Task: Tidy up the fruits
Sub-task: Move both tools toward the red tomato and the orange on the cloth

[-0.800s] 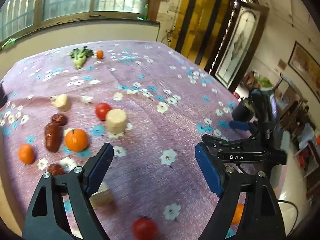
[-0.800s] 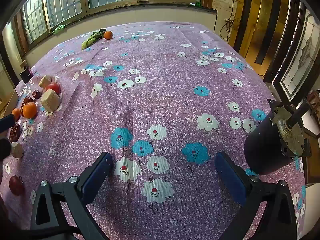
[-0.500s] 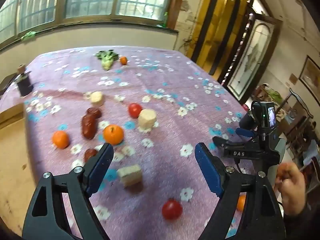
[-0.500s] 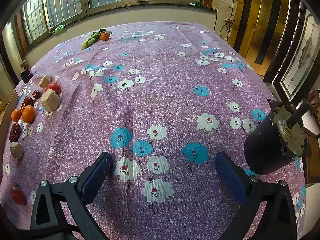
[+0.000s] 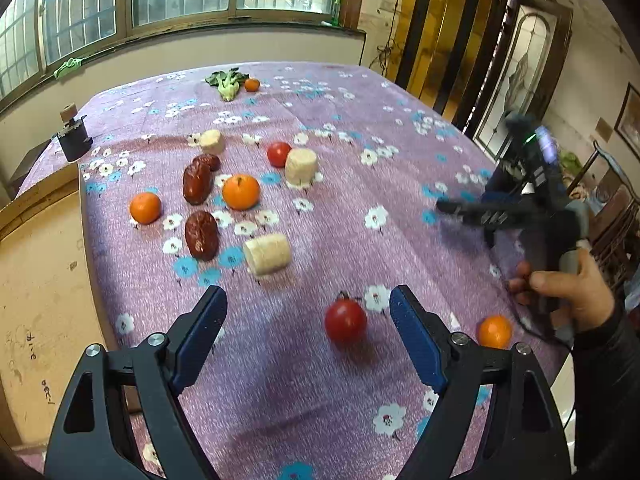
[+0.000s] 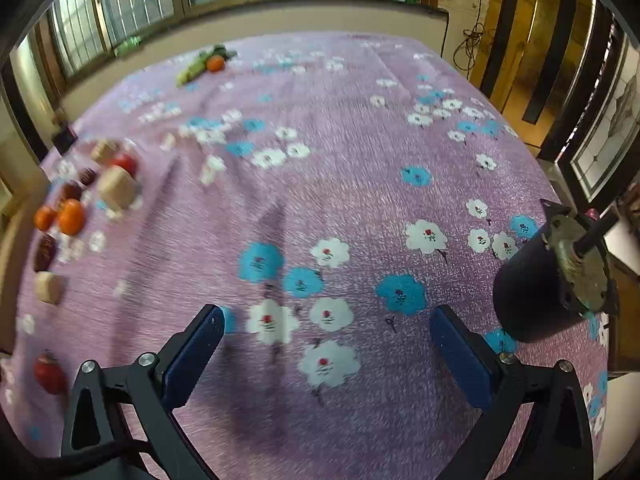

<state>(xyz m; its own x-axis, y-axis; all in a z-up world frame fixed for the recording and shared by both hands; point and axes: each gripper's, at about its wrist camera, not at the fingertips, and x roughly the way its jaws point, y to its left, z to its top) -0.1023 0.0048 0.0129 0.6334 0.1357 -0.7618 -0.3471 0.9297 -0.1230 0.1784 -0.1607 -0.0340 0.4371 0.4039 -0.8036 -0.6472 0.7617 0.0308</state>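
Note:
My left gripper [image 5: 308,312] is open and empty, raised above the purple flowered cloth. A red tomato [image 5: 345,321] lies just ahead between its fingers. Beyond lie oranges [image 5: 241,191] [image 5: 145,208], red dates [image 5: 201,235] [image 5: 197,183], pale cylinders [image 5: 268,254] [image 5: 301,165], another tomato [image 5: 279,153] and a small orange [image 5: 495,332] at right. My right gripper [image 6: 326,326] is open and empty over bare cloth; it also shows, blurred, in the left wrist view [image 5: 500,216]. The fruit cluster [image 6: 70,216] sits at its far left.
A green vegetable [image 5: 226,82] and an orange [image 5: 251,85] lie at the far edge. A black motor [image 6: 552,276] stands at the right edge, another small motor [image 5: 74,138] at the far left corner. The table edge [image 5: 86,216] drops off at left.
My left gripper has pulled back and risen, so more of the table and fruit shows. The right gripper is now moving, its view blurred and shifted.

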